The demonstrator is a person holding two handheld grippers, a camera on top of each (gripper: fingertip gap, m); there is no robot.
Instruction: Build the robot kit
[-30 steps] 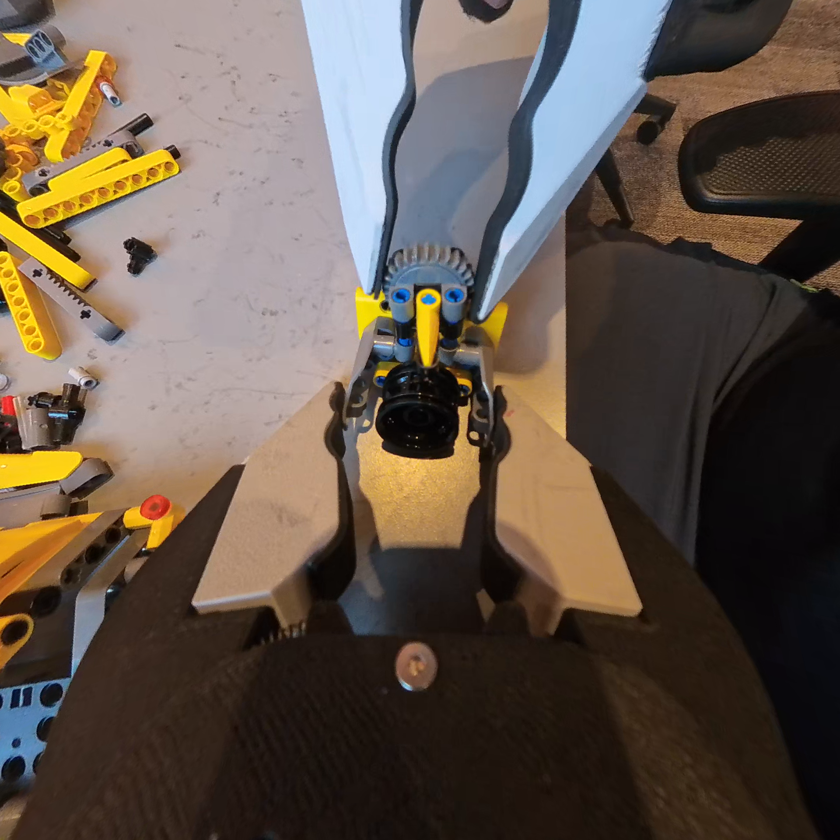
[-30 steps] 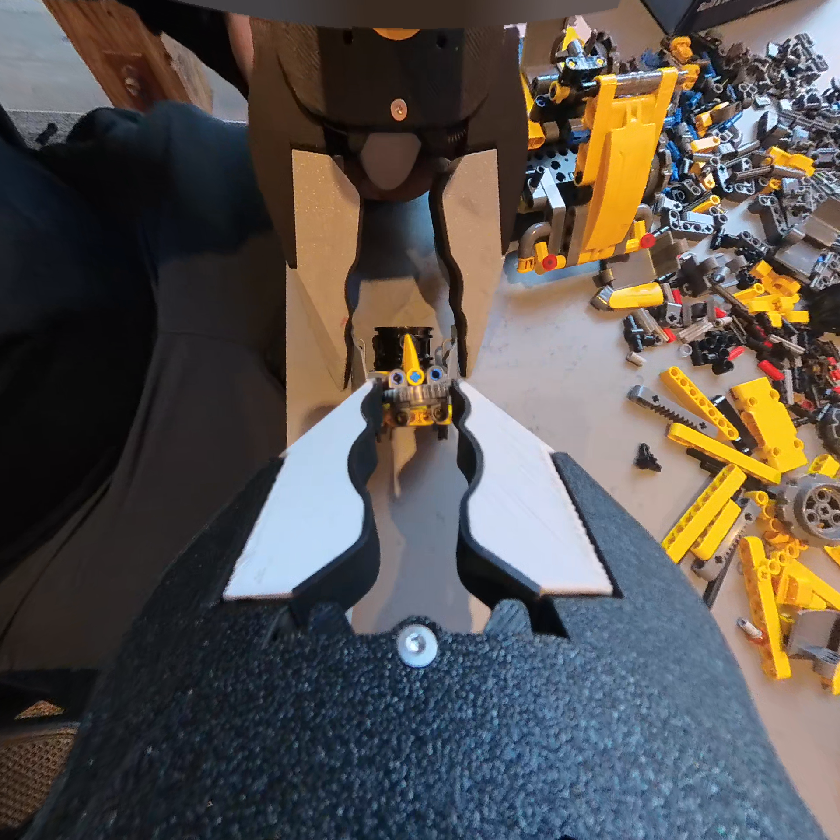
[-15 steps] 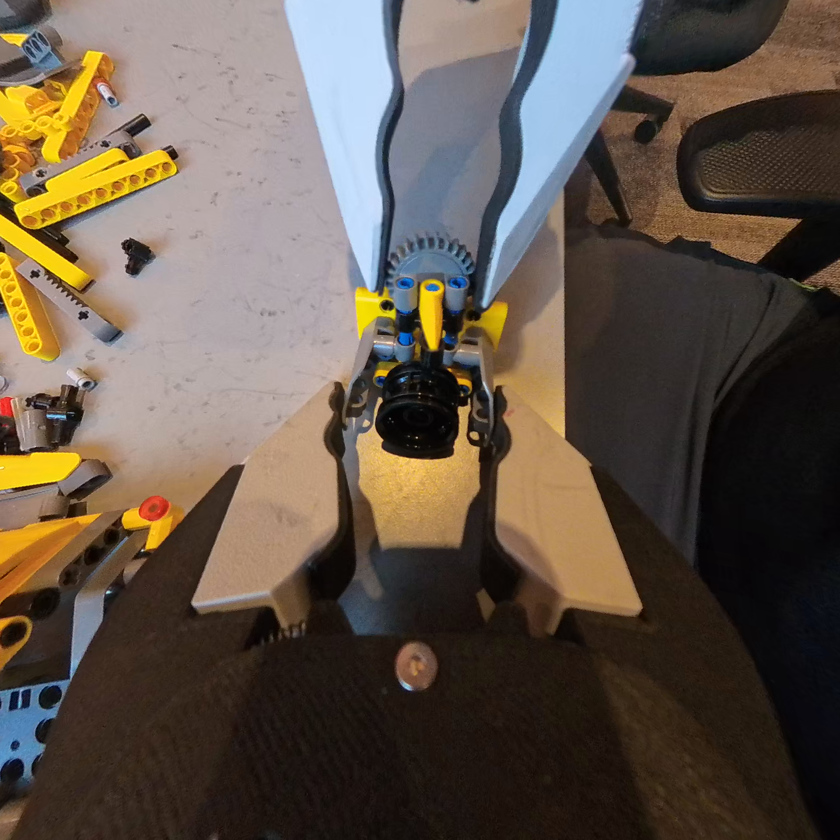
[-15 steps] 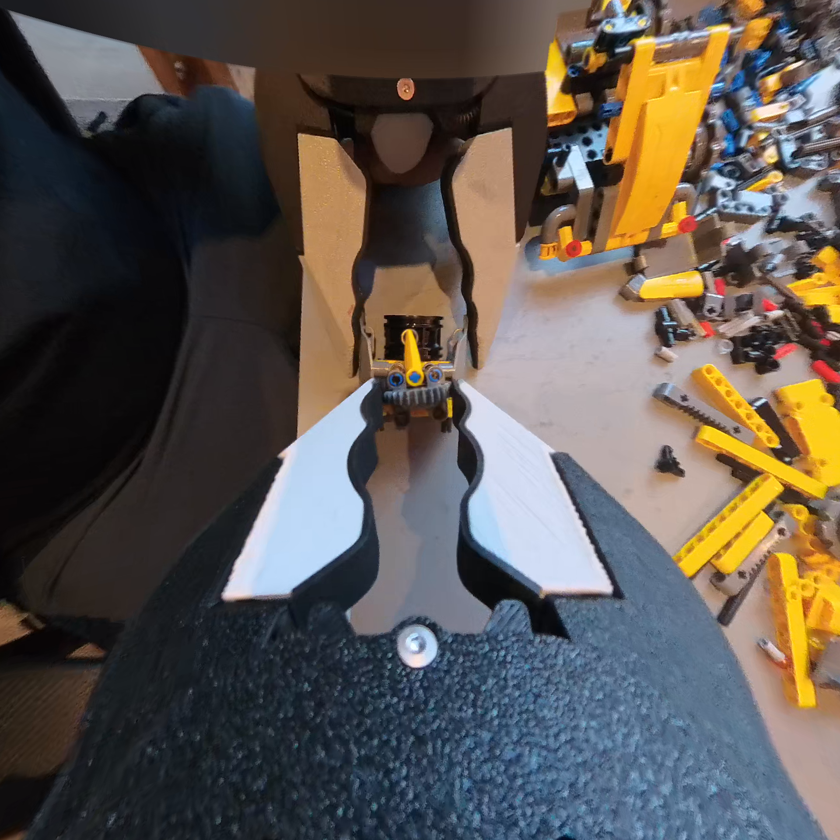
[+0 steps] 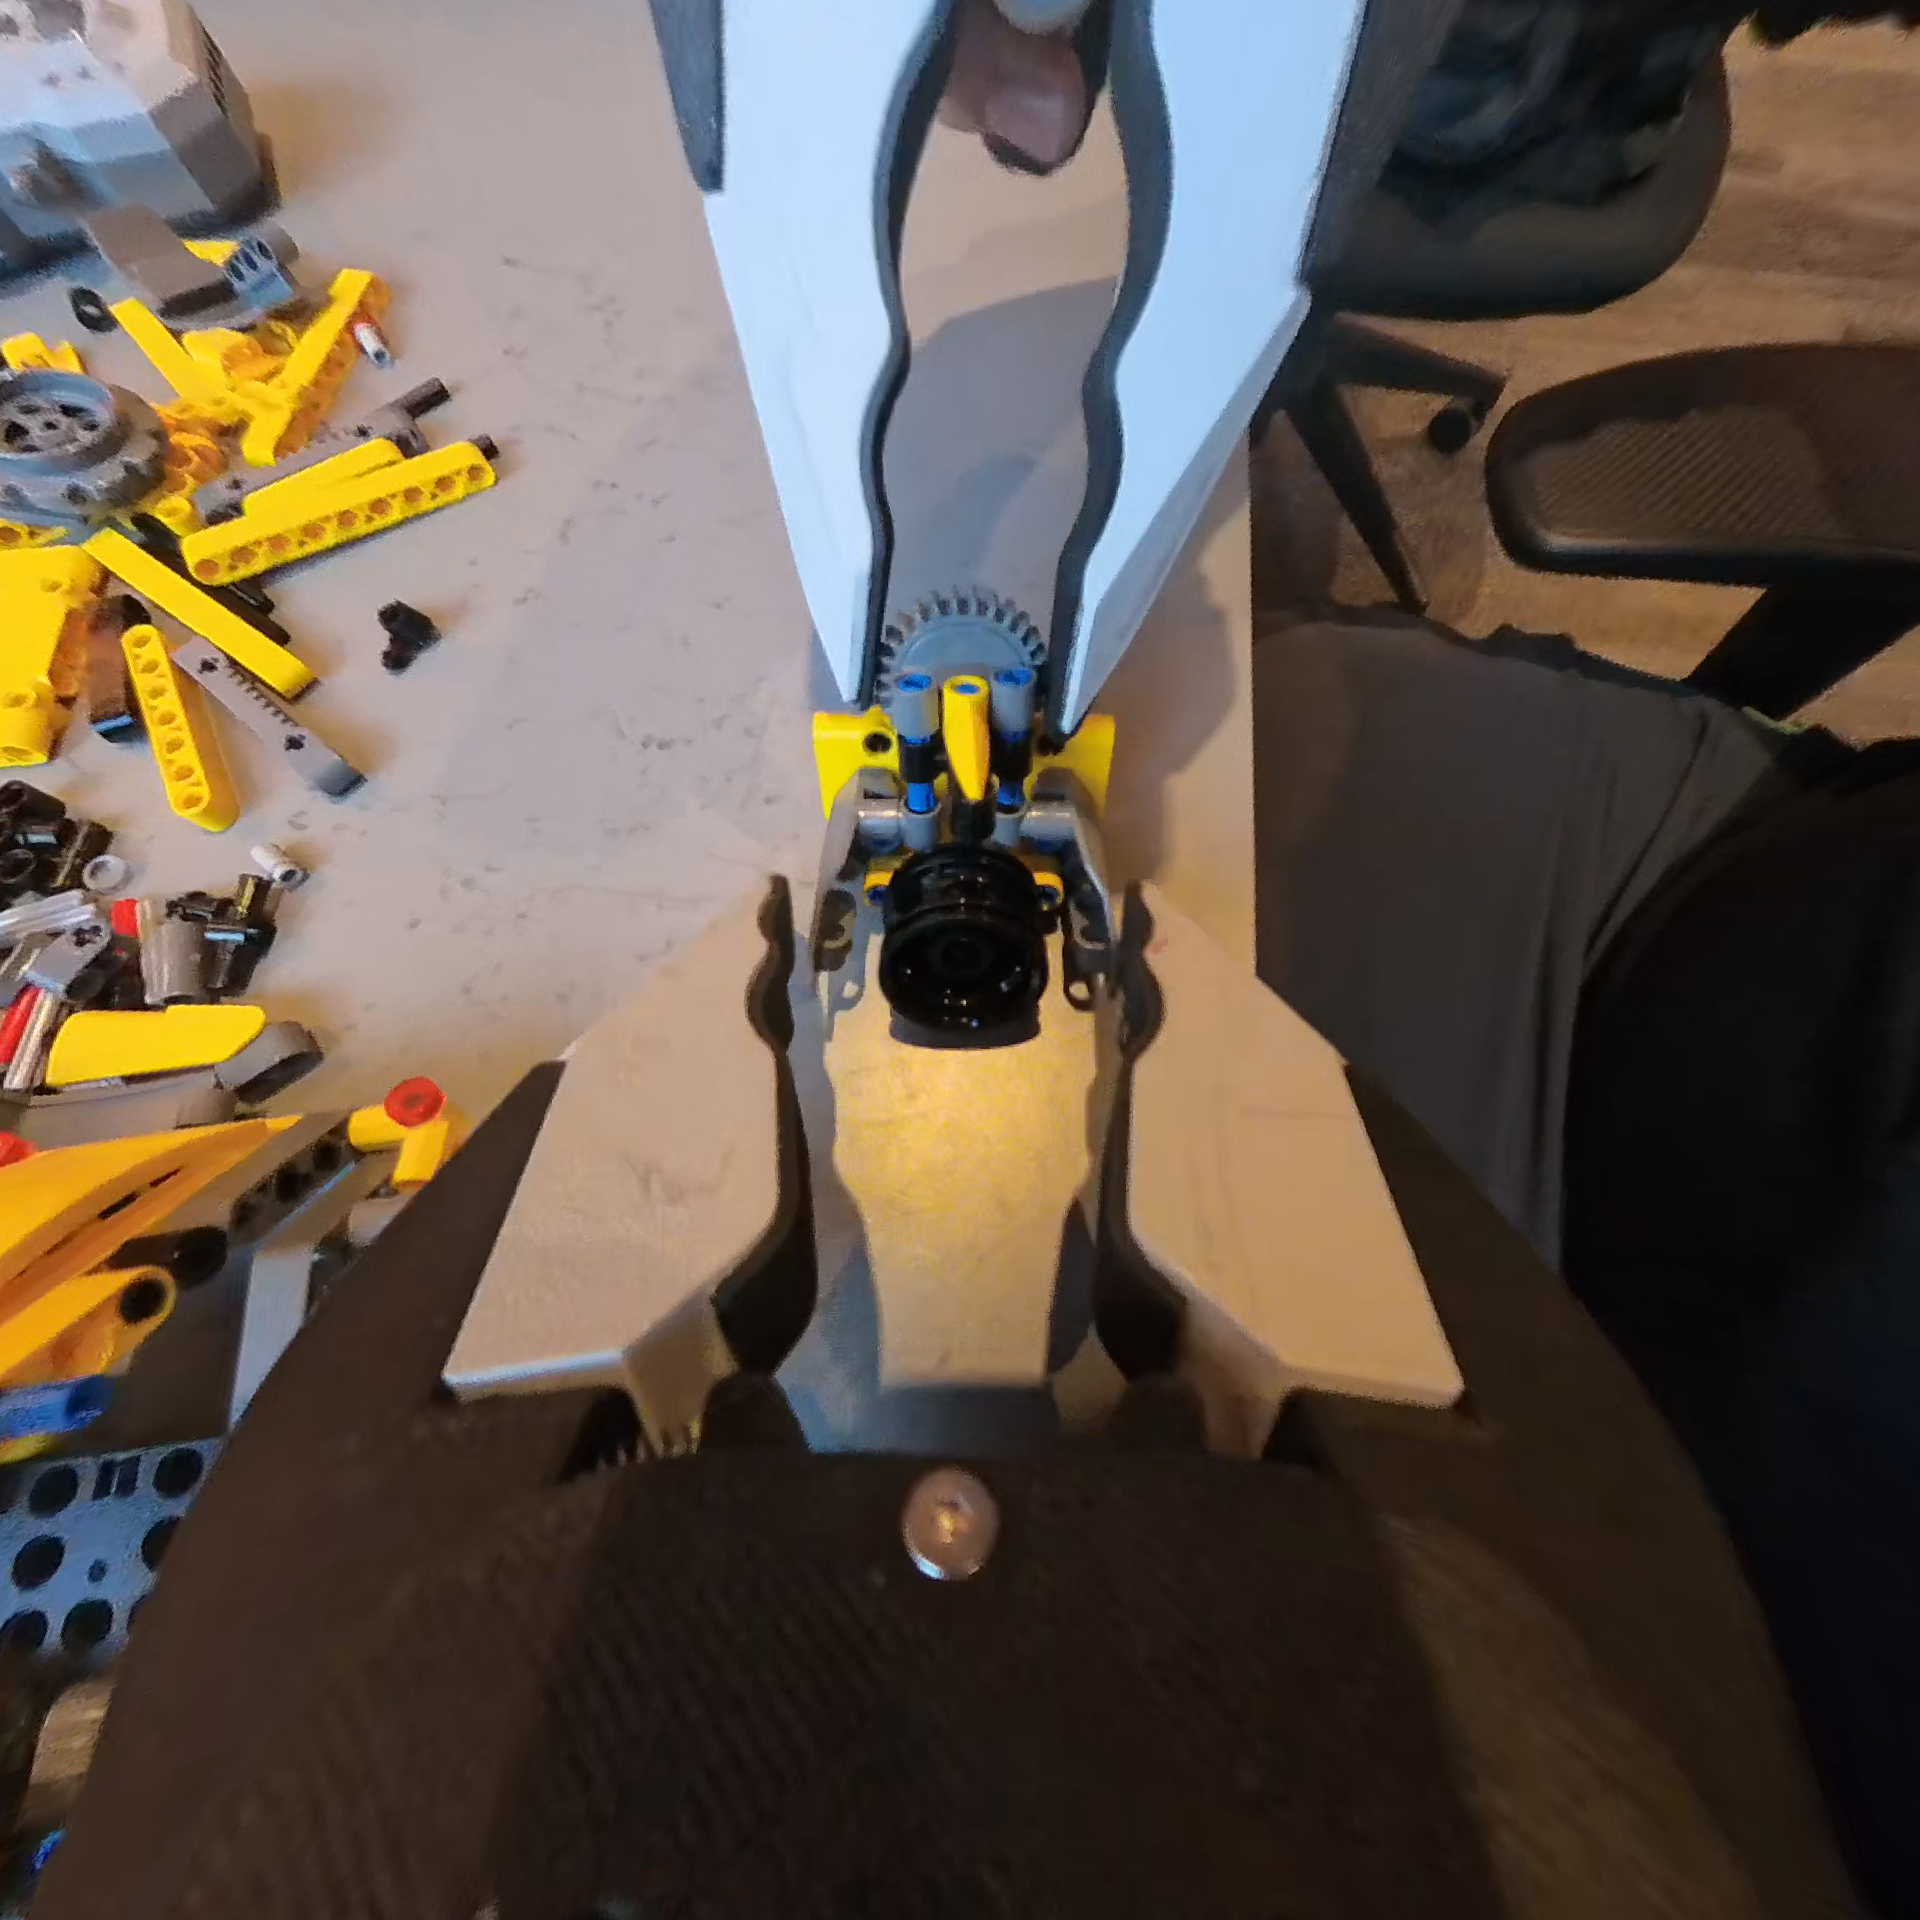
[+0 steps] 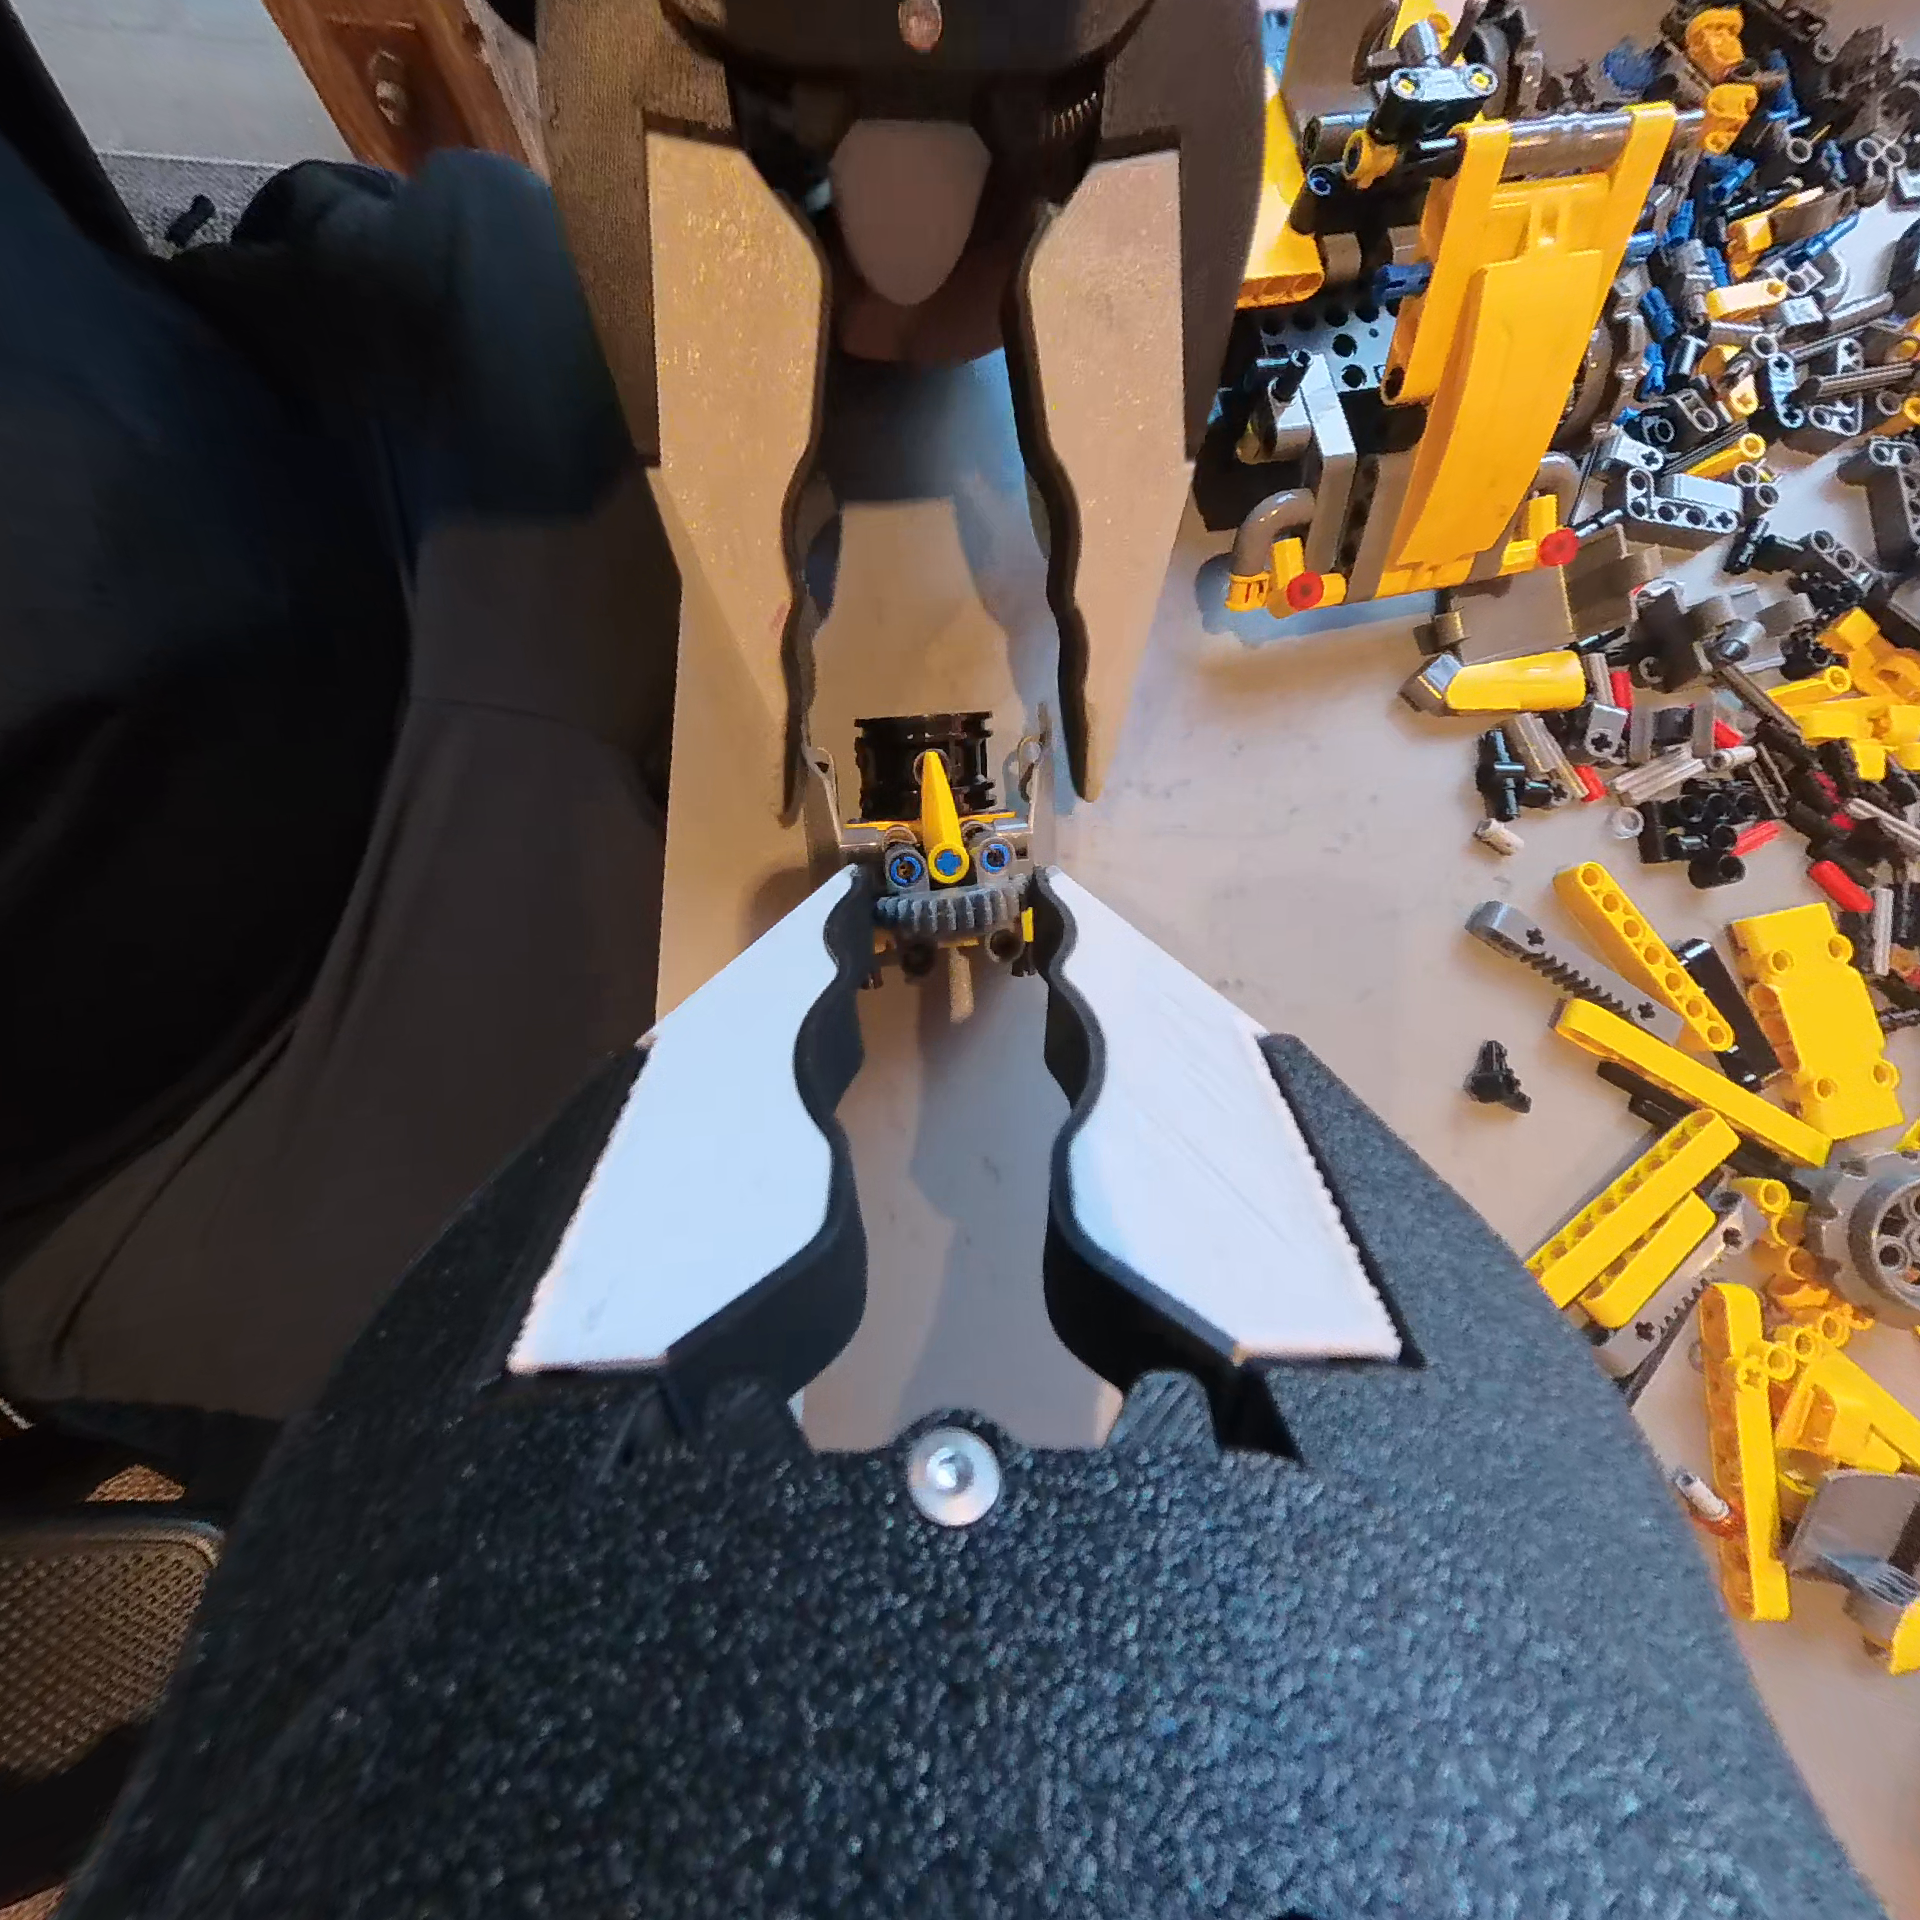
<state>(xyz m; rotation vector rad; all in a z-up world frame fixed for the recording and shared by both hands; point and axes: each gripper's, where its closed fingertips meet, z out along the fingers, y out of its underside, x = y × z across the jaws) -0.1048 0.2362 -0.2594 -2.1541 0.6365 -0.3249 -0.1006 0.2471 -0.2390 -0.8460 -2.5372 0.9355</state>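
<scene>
A small building-brick assembly (image 5: 961, 821) of grey, yellow and blue parts is held above the table edge between both grippers. It has a black wheel hub (image 5: 961, 961) at one end and a grey toothed gear (image 5: 961, 649) at the other. My left gripper (image 5: 956, 935), with grey fingers, is shut on the hub end. My right gripper (image 6: 945, 899), with white fingers, is shut on the gear end of the assembly (image 6: 940, 862). Each gripper faces the other: the right one (image 5: 966, 712) comes in from above in the left wrist view, and the left one (image 6: 935, 790) likewise in the right wrist view.
The pale table (image 5: 582, 727) carries a spread of loose yellow, grey and black pieces (image 6: 1714, 1039) and a partly built yellow model (image 6: 1455, 395). A person's lap in dark clothing (image 5: 1507, 883) lies beyond the table edge. A black office chair (image 5: 1714, 468) stands behind it. The grippers are tip to tip, or close to it.
The right gripper has tilted and drawn back a little, so more of the grey gear shows between its fingers. Both grippers keep their hold on the assembly.
</scene>
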